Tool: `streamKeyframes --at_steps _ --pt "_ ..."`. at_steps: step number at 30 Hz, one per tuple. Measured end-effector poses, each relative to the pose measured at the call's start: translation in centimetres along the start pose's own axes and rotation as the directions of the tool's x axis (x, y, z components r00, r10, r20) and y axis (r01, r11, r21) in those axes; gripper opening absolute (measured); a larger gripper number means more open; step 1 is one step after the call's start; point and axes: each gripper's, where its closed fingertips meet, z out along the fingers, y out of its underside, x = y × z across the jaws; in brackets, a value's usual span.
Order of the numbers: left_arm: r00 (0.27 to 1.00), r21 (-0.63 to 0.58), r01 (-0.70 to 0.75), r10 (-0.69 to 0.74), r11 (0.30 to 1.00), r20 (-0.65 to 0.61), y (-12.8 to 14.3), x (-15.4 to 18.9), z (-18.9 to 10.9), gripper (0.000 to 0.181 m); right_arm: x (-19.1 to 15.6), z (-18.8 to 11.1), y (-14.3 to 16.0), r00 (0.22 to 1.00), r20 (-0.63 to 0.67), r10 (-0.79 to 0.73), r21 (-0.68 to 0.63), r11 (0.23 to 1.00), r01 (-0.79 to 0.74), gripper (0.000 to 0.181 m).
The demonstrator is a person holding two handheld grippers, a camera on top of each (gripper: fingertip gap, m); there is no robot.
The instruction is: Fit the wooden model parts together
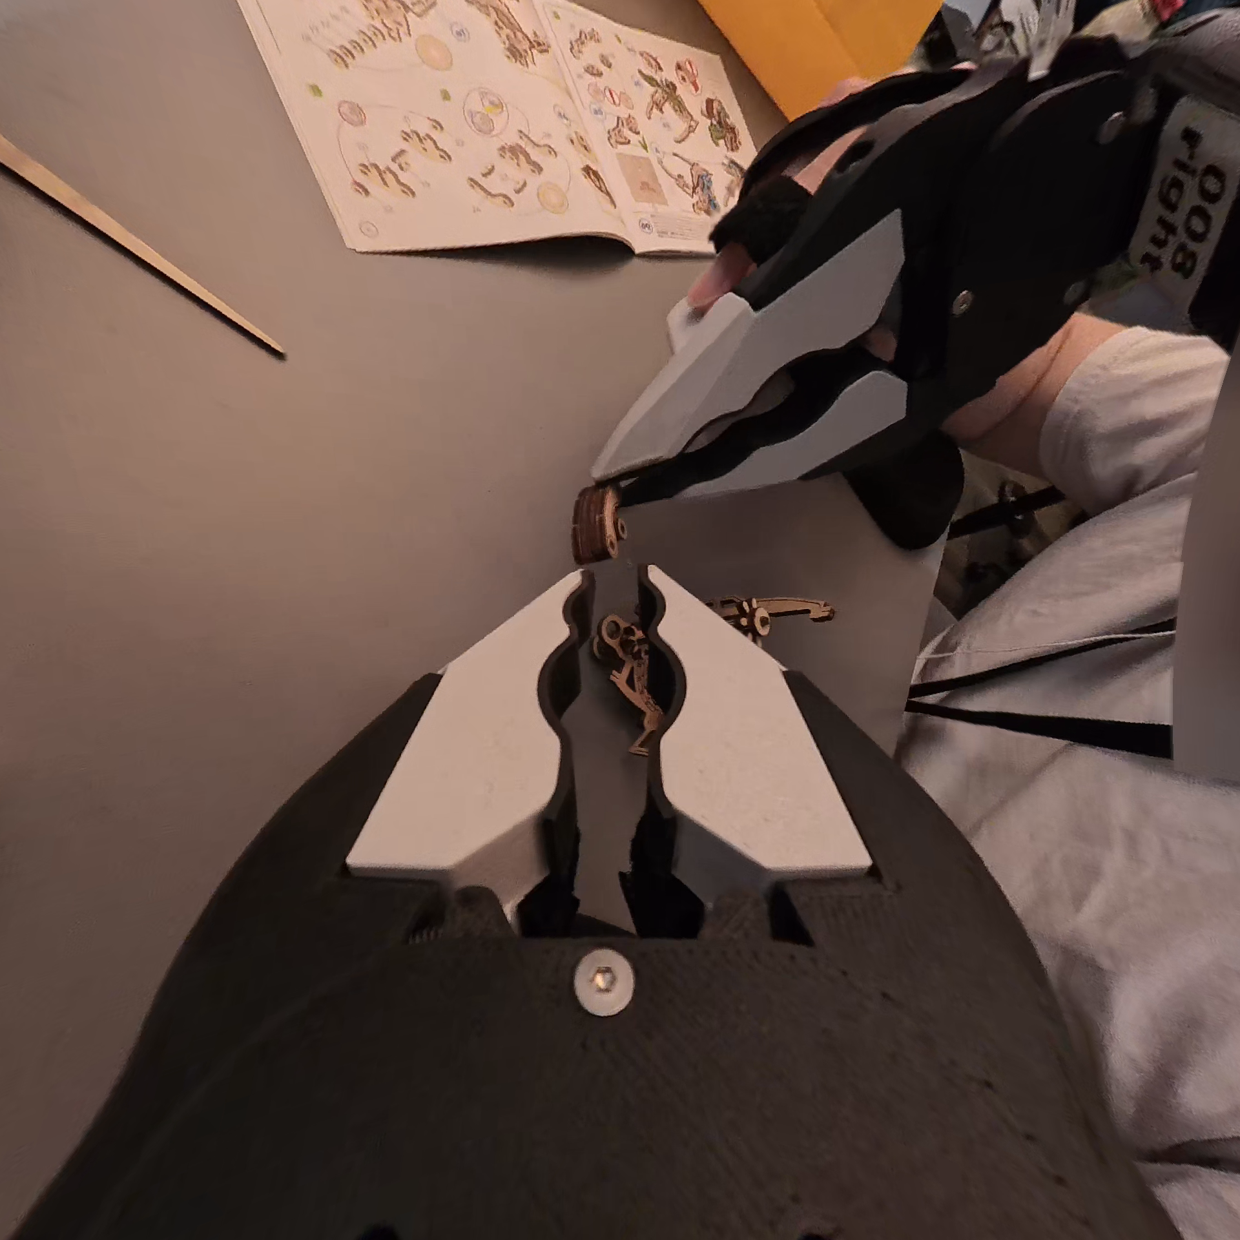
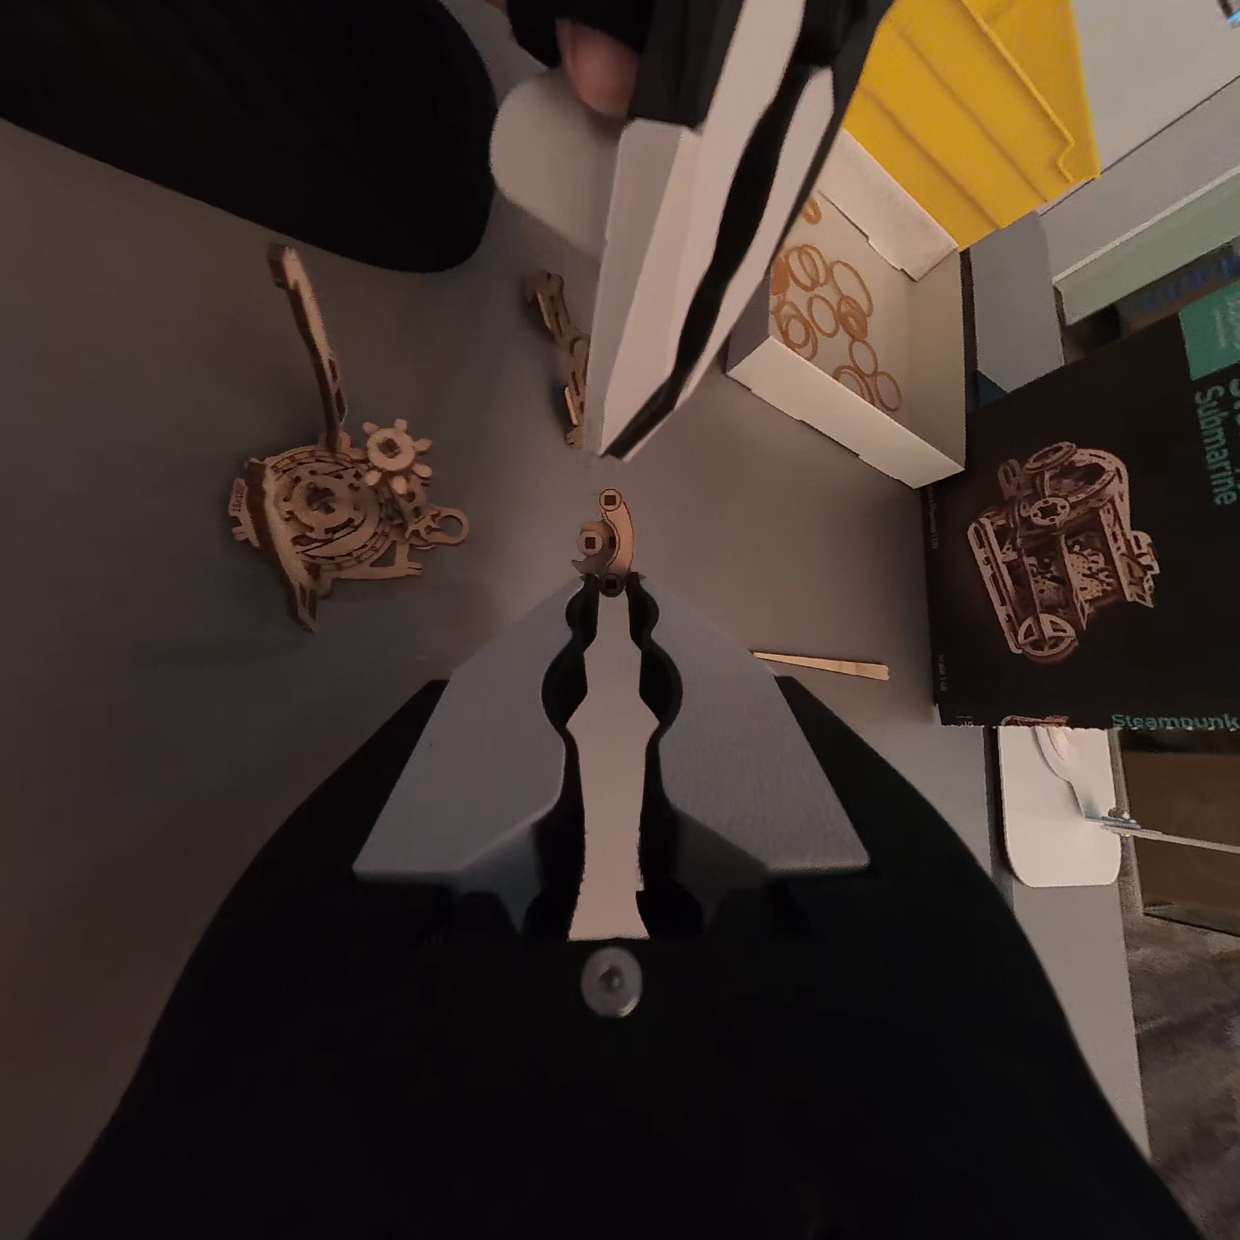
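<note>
My right gripper (image 2: 609,582) is shut on the bottom end of a small layered wooden cam piece (image 2: 607,537) with square holes and holds it above the grey table (image 2: 168,671). In the left wrist view, this gripper (image 1: 607,488) comes in from the upper right with the piece (image 1: 596,527) at its tip. My left gripper (image 1: 614,572) points at that piece from just below, its jaws nearly together with a narrow slit. I see nothing in it. In the right wrist view it (image 2: 617,453) hangs just above the piece.
A wooden gear assembly with a long lever (image 2: 335,530) and a wooden strip part (image 2: 560,349) lie on the table. There is also an open instruction booklet (image 1: 483,127), a thin wooden stick (image 1: 134,241), a white box of rings (image 2: 839,322), a yellow bin (image 2: 959,114) and a dark kit box (image 2: 1073,537). The grippers are tip to tip, or close to it.
</note>
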Motion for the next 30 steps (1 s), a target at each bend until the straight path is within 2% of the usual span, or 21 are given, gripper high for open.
streamKeyframes --at_steps 7,14,18,21,25,28,30 --pt "0.985 0.150 -0.075 0.049 0.986 0.166 -1.2 -1.0 -3.4 0.015 1.6 -0.2 0.6 0.997 -0.023 0.075 0.023 0.997 -0.074 0.007" --pt "0.909 0.312 -0.224 0.082 0.924 0.408 -3.3 -2.4 -5.4 0.027 2.8 -0.1 1.4 0.990 -0.049 0.130 0.031 0.991 -0.129 0.007" --pt "0.908 0.383 -0.265 0.095 0.885 0.409 -4.7 -2.4 -5.4 0.030 2.8 0.3 2.2 0.988 -0.034 0.153 0.019 0.988 -0.153 0.007" --pt "0.899 0.388 -0.296 0.118 0.873 0.422 -4.9 -3.0 -5.6 0.033 2.6 0.3 2.0 0.979 0.014 0.201 0.047 0.978 -0.202 0.007" --pt "0.895 0.378 -0.346 0.182 0.859 0.407 -4.2 -2.7 -5.5 0.035 2.6 0.0 2.1 0.967 0.071 0.244 0.060 0.967 -0.248 0.007" --pt "0.893 0.339 -0.358 0.214 0.870 0.395 -2.9 -2.2 -5.1 0.035 1.7 -1.0 1.3 0.937 0.204 0.282 0.100 0.947 -0.306 0.007" --pt "0.895 0.313 -0.349 0.215 0.883 0.390 -2.0 -1.4 -5.1 0.039 1.5 -1.6 1.3 0.926 0.247 0.285 0.094 0.944 -0.316 0.007"
